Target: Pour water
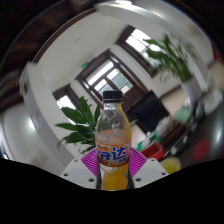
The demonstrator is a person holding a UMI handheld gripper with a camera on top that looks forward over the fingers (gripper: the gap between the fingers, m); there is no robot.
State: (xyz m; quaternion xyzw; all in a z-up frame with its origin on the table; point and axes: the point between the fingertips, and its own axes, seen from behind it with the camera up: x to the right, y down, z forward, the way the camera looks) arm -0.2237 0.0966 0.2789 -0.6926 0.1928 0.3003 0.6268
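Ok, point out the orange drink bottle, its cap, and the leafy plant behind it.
orange drink bottle (pixel 113 150): gripper view, on the label.
cap (pixel 113 96): gripper view, middle of the black cap.
leafy plant (pixel 80 122): gripper view, on the leaves beside the bottle.

We have only one view, from the camera riding on the gripper (pixel 113 172). It looks forward along the two fingers, tilted, very near to a bottle (pixel 113 140), with windows (pixel 108 78) and a plant (pixel 172 55) far beyond.

The tool (pixel 113 172) grips an upright orange-drink bottle (pixel 113 140), plants (pixel 80 122) behind.
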